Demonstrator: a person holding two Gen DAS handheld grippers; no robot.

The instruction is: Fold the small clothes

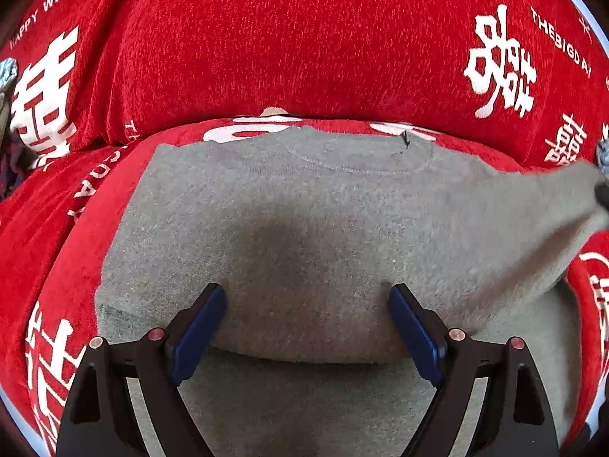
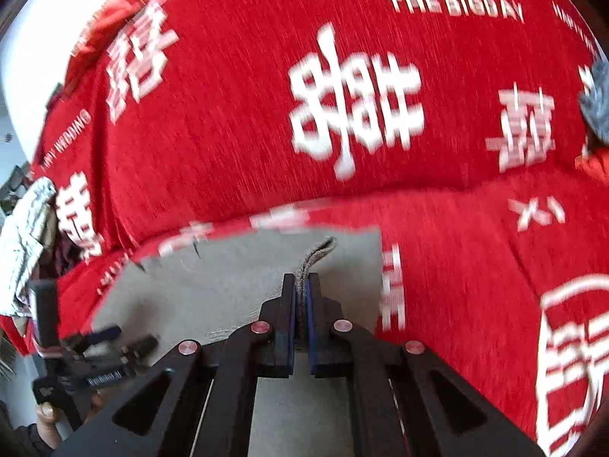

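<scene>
2 grippers work over 1 grey garment (image 1: 304, 228) spread on a red cover (image 1: 266, 45) printed with white characters and lettering.

Nearest in the left wrist view, the left gripper (image 1: 307, 297) hangs with its 2 blue-padded fingers (image 1: 198, 327) spread wide apart, nothing between them; the tips sit just above the grey fabric, near a folded edge that runs across between them. Whether they touch the cloth cannot be told. Beyond the tips the garment lies flat, its neckline (image 1: 350, 167) at the far end against the seat back. At the right, 1 part of the garment (image 1: 540, 228) is lifted off the surface and pulled toward the right edge of the view.

In the right wrist view, the right gripper (image 2: 301, 285) has its 2 fingers closed almost together on a thin doubled strip of the grey garment (image 2: 228, 297), and the strip's end (image 2: 319, 251) sticks out past the tips toward the far side. The rest of the cloth lies below and to the left. At the near left of this view the left gripper (image 2: 95, 358) shows, blurred.

Farther back, the red cover (image 2: 236, 122) rises over a cushion, reading "THE BIG DAY" (image 2: 453, 5). A pale crumpled cloth (image 2: 23, 243) sits at the far left.
</scene>
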